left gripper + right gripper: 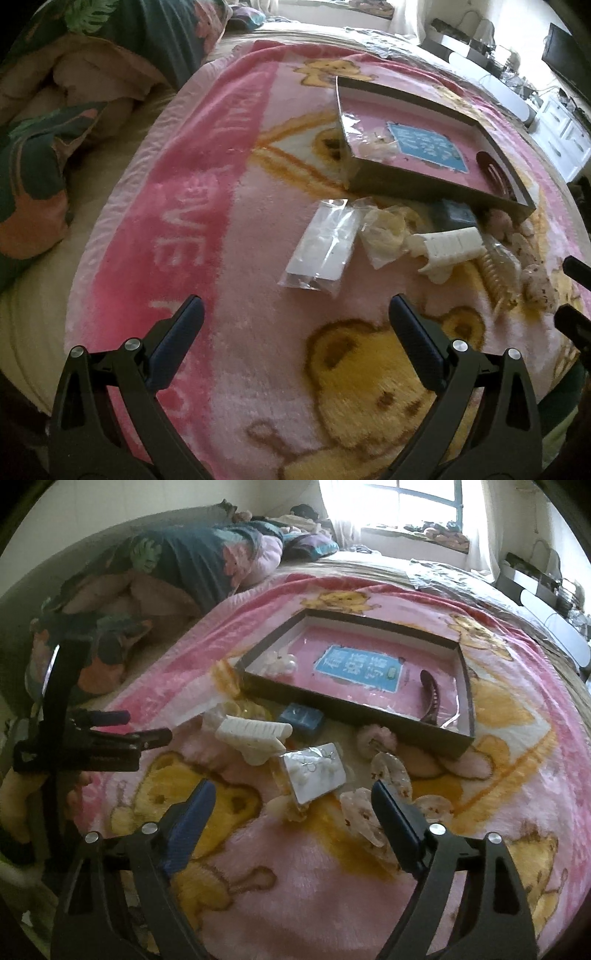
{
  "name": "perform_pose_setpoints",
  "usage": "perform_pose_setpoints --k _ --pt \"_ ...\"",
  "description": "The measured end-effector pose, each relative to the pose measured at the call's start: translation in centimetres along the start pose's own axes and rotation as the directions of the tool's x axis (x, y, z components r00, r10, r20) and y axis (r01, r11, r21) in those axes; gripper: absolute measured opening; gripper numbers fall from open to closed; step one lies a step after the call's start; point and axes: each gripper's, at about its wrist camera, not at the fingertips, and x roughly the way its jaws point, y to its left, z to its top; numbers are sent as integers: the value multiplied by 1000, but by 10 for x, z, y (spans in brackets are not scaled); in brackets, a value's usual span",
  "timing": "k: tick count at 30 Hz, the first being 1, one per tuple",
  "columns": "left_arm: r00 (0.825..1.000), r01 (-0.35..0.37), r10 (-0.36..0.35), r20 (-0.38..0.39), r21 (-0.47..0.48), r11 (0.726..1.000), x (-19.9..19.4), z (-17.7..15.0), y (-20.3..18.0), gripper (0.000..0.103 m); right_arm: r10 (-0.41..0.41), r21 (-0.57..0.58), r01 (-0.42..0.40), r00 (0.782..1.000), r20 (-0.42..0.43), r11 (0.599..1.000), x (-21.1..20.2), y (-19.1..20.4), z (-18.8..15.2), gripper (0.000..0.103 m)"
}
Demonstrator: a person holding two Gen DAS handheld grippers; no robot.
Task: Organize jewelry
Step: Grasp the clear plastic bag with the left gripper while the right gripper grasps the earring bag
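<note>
A shallow dark box (413, 184) (354, 705) with a pink floor lies on the pink bear blanket. It holds a blue card (356, 668), a brown hair claw (430, 694) and a pale flower piece (282, 662). In front of it lie a clear packet (325, 243), a white hair claw (448, 245) (251, 733), a small blue box (304, 716), a white earring card (314, 771) and speckled clips (391, 771). My left gripper (295, 317) is open and empty, short of the packet. My right gripper (293, 794) is open and empty, just short of the earring card.
The blanket (229, 229) covers a bed. Quilts and pillows (166, 572) are piled at the far left. A window (413, 502) is behind, and white furniture (561, 133) stands at the right. The left gripper also shows in the right wrist view (147, 725).
</note>
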Motion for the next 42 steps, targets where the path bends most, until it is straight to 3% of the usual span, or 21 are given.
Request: perform_pose_setpoints --k 7,11,14,22,36,42 --pt "1000 10 -10 -21 -2 1000 16 4 3 86 -10 -5 10 999 -51 1000 28 1 4 72" --pt "999 17 -17 -35 -5 1000 27 8 4 76 -14 -1 14 997 -76 1000 43 1 7 66" --pt "999 14 -14 -38 4 1000 33 11 3 65 -21 0 21 996 -81 1000 49 1 9 59" --pt "1000 6 -6 -25 22 1000 39 20 2 45 -23 18 25 997 -73 1000 52 -7 13 29" --pt "1000 24 -23 -10 75 997 43 43 -3 39 9 104 -10 1000 5 995 10 -29 15 24" --pt "996 87 -86 -18 50 995 39 42 7 26 15 132 -19 999 30 991 -7 -34 15 24"
